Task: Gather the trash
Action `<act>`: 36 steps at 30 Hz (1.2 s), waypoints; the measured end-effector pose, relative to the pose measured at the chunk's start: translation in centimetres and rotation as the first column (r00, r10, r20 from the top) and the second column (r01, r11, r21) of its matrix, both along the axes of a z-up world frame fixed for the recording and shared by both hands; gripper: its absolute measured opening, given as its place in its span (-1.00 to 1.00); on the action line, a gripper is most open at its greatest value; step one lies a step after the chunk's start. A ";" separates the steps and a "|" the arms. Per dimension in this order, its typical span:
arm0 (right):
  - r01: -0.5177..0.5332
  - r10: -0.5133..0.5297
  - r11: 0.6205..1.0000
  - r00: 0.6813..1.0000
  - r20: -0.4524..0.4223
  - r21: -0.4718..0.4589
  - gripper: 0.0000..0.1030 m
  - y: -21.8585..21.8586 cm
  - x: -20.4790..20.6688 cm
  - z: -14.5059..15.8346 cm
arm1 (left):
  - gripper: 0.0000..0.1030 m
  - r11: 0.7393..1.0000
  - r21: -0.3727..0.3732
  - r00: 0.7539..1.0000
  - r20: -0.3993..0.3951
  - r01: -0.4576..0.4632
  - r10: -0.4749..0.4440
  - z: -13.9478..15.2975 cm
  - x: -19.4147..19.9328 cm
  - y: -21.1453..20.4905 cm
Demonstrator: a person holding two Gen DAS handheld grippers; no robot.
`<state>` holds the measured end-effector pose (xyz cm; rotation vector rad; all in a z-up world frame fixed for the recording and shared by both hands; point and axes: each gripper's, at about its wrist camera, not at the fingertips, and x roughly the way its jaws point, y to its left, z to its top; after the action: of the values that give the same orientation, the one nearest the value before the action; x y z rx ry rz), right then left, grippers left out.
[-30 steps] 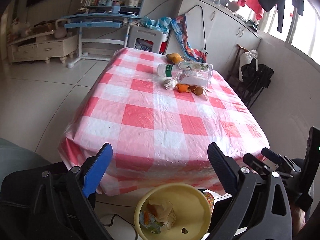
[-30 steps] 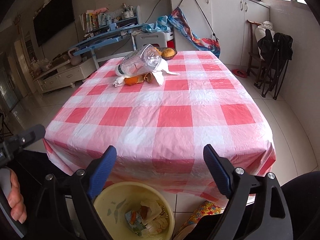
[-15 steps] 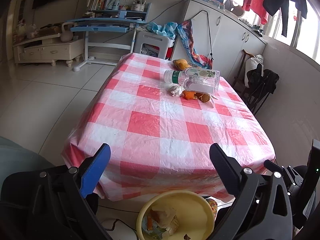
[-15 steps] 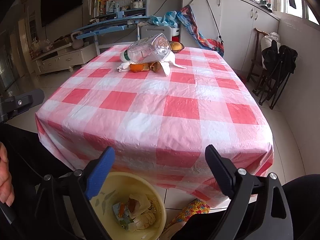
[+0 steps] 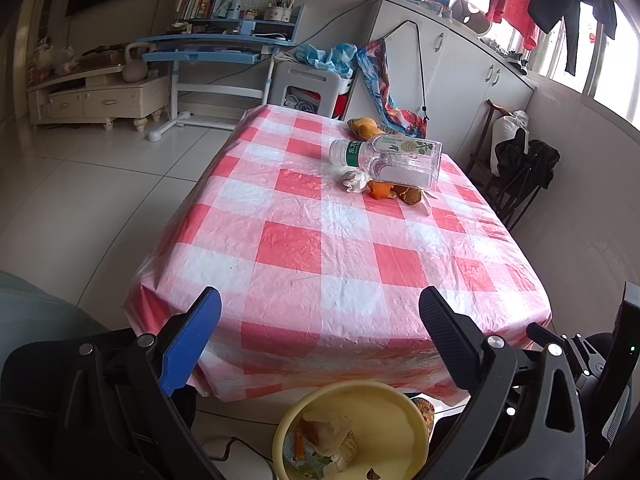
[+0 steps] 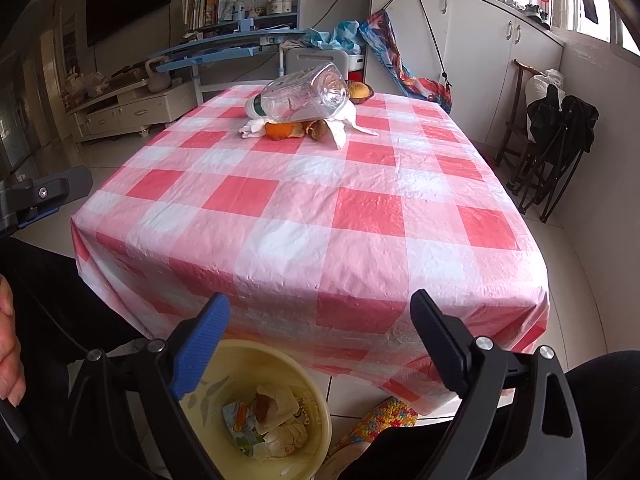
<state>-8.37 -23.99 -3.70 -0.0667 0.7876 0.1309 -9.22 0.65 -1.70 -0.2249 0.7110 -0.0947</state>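
I see my left tool [image 5: 320, 316] and my right tool [image 6: 320, 316] both wide apart, holding nothing. They hang over the near edge of the worktop [image 5: 320, 248] with its red and white cloth. Far across it a clear bottle [image 5: 394, 156] lies on its side on top of orange peel [image 5: 382, 191] and a white tissue [image 6: 340, 128]. On the floor below my tools sits a yellow bin [image 6: 308, 396] with scraps inside.

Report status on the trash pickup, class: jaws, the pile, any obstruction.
Left gripper and right gripper open, empty. Bottle, peels, tissue piled far across table. Bin below. Nothing blocking.
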 end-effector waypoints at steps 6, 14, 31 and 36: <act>-0.004 0.004 1.000 1.000 0.000 -0.007 0.71 0.1 -0.1 -0.1 | 0.86 1.000 0.000 1.000 0.000 -0.001 0.001 0.0 0.0 0.1; -0.003 0.003 1.000 1.000 0.002 -0.007 0.71 0.1 -0.1 0.0 | 0.86 1.000 0.000 1.000 -0.002 0.000 0.000 -0.1 0.0 0.1; -0.004 0.004 1.000 1.000 0.003 -0.007 0.71 0.1 -0.1 0.0 | 0.86 1.000 -0.001 1.000 -0.006 -0.001 0.001 -0.3 0.0 0.1; -0.006 0.006 1.000 1.000 0.002 -0.009 0.71 0.1 -0.1 -0.1 | 0.86 1.000 -0.001 1.000 -0.006 -0.002 0.002 -0.2 0.0 0.1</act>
<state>-8.51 -23.87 -3.75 -0.0780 0.7861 0.1324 -9.17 0.76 -1.95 -0.2272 0.7164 -0.0931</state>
